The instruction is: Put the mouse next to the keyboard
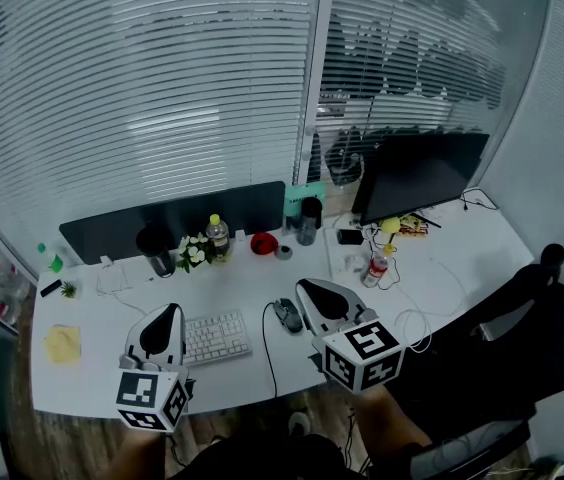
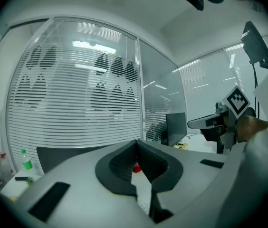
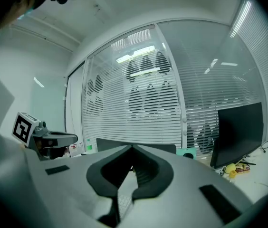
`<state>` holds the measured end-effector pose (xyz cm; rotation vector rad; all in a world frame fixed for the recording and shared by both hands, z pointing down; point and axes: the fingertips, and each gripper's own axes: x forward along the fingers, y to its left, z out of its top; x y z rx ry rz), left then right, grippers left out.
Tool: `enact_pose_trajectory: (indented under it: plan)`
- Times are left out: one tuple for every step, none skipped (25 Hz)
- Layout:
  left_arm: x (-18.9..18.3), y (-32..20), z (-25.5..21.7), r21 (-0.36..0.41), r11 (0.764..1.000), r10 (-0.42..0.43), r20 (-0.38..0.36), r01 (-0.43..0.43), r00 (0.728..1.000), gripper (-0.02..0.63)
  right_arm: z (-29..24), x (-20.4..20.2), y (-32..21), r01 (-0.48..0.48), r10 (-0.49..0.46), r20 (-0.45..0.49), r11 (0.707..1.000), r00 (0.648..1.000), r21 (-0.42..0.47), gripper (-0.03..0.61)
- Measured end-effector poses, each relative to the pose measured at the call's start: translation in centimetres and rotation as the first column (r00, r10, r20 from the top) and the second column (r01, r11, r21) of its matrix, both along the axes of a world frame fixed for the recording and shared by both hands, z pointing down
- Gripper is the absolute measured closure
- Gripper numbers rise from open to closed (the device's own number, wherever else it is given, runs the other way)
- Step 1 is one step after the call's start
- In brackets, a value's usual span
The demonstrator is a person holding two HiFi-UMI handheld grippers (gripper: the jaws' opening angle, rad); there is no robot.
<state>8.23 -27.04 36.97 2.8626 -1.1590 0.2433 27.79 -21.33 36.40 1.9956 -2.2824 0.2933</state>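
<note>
One dark grey mouse [image 1: 288, 315], oval and corded, lies on the white desk [image 1: 82, 363] in the head view, just right of the white keyboard [image 1: 214, 336]. Bottles, small clutter and a black monitor [image 1: 417, 173] line the desk's far side, before glass walls with slatted blinds [image 1: 162, 88]. The mouse sits just left of the right gripper [image 1: 309, 288], beside its jaws, and apart from the left gripper [image 1: 166, 313], with the keyboard between. In the left gripper view, the left gripper [image 2: 136, 144] has its jaws meeting at the tips, gripping nothing and facing the blinds. In the right gripper view, the right gripper [image 3: 131, 147] likewise has its jaws pressed together and empty, with the monitor off to their right.
</note>
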Motion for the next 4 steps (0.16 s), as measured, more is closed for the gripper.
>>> enact_pose_trajectory:
  plan:
    - [-0.01,-0.01,0.04,-0.003,1.0,-0.003,-0.001,0.003,1.0,0.586,-0.05,0.08,-0.04,-0.003,0.003,0.0,1.0,1.0,0.001,0.58]
    - [-0.02,-0.03,0.07,-0.006,1.0,-0.005,-0.003,0.005,1.0,0.586,-0.11,0.15,-0.08,-0.005,0.005,0.0,1.0,1.0,0.003,0.58]
    - [-0.02,-0.05,0.1,-0.009,1.0,-0.005,-0.005,0.005,1.0,0.586,-0.17,0.21,-0.14,-0.007,0.007,-0.001,1.0,1.0,0.005,0.58]
    - [-0.01,-0.05,0.12,-0.012,1.0,-0.005,-0.006,0.005,1.0,0.586,-0.23,0.27,-0.19,-0.009,0.009,-0.001,1.0,1.0,0.006,0.58]
